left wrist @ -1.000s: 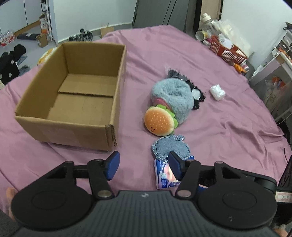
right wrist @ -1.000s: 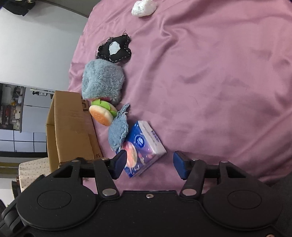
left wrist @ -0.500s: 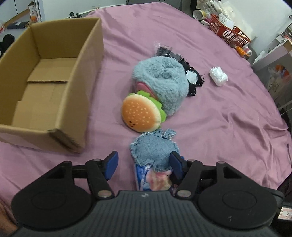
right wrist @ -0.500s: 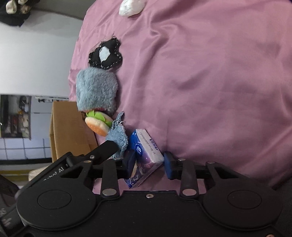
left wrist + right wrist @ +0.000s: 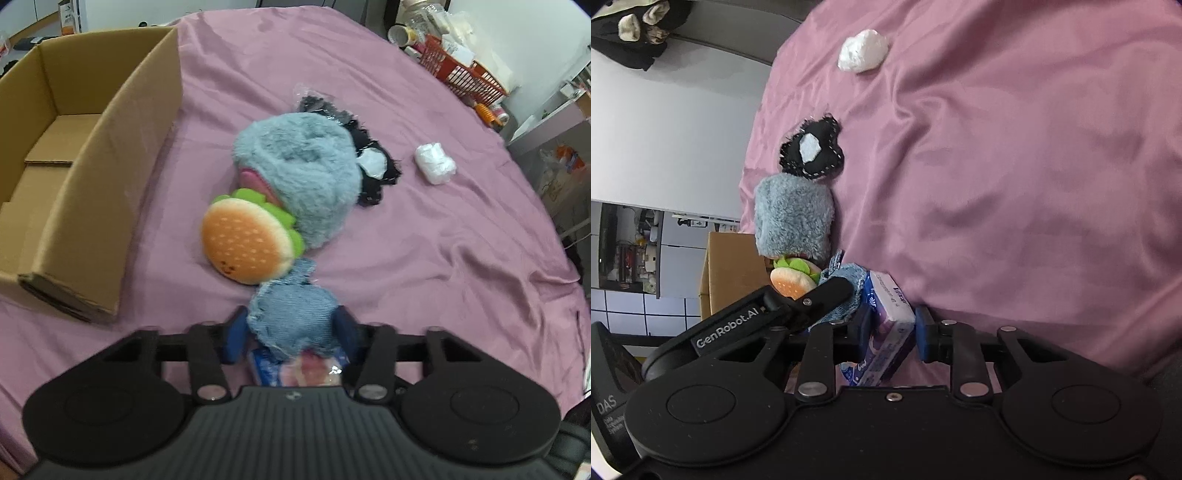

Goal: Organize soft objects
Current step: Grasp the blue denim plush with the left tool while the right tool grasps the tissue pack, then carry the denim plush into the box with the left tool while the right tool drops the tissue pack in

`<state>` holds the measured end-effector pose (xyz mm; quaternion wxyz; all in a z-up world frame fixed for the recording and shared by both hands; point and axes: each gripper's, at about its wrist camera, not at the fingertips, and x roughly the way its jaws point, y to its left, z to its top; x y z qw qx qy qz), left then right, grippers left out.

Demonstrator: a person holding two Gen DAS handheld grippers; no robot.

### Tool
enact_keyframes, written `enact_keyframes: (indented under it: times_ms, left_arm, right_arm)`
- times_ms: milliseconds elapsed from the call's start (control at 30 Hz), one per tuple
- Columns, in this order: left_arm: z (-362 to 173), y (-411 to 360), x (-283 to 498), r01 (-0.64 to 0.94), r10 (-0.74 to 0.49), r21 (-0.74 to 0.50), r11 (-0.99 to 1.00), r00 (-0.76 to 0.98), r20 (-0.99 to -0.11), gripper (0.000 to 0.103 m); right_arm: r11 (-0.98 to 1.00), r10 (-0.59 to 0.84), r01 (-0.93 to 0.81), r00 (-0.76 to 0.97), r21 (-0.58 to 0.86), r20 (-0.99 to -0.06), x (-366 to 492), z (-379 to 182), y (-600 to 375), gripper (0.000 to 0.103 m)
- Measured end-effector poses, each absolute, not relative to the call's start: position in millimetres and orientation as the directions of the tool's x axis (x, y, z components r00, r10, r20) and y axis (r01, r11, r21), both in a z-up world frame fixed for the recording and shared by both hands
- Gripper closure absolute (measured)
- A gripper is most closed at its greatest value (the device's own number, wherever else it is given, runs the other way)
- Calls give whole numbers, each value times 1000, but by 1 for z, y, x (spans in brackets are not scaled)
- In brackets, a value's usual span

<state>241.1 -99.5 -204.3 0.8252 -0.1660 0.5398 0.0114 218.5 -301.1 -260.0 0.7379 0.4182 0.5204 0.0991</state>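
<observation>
A frayed denim pad (image 5: 291,314) lies on the purple sheet (image 5: 424,258), partly over a blue tissue pack (image 5: 295,373). My left gripper (image 5: 291,336) is open, its blue fingers flanking the denim pad close on both sides. My right gripper (image 5: 892,332) is shut on the tissue pack (image 5: 886,332), and the left gripper's black finger (image 5: 827,291) crosses over the denim pad (image 5: 849,284). Just beyond are a burger plush (image 5: 243,243), a fluffy grey-blue plush (image 5: 303,173), a black heart-shaped pad (image 5: 373,166) and a white bundle (image 5: 434,168).
An open cardboard box (image 5: 110,184) stands to the left of the toys with nothing inside that I can see. A red basket (image 5: 469,74) with clutter sits at the far right edge of the bed. Bare sheet stretches to the right of the toys.
My left gripper moved forward and right until its fingers straddle the denim pad. My right gripper closed from open onto the tissue pack.
</observation>
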Motion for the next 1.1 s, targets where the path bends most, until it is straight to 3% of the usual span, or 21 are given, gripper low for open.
enact_keyframes:
  times_ms: [33, 233, 567, 1100]
  left_arm:
    - [-203, -100, 240, -193, -165, -265, 945, 420, -892, 71]
    - [-192, -100, 235, -201, -160, -270, 942, 437, -885, 77]
    - [-156, -87, 212, -169, -216, -349, 922, 525, -824, 77]
    - [-88, -34, 182, -159, -232, -425, 891, 647, -727, 77]
  right_arm:
    - [635, 578, 277, 449, 721, -682, 218, -258, -301, 80]
    - [651, 560, 248, 482, 718, -674, 217, -248, -302, 83]
    - [743, 456, 194, 553, 640, -697, 207, -204, -306, 83]
    - [791, 390, 100, 678, 604, -623, 191, -125, -268, 83]
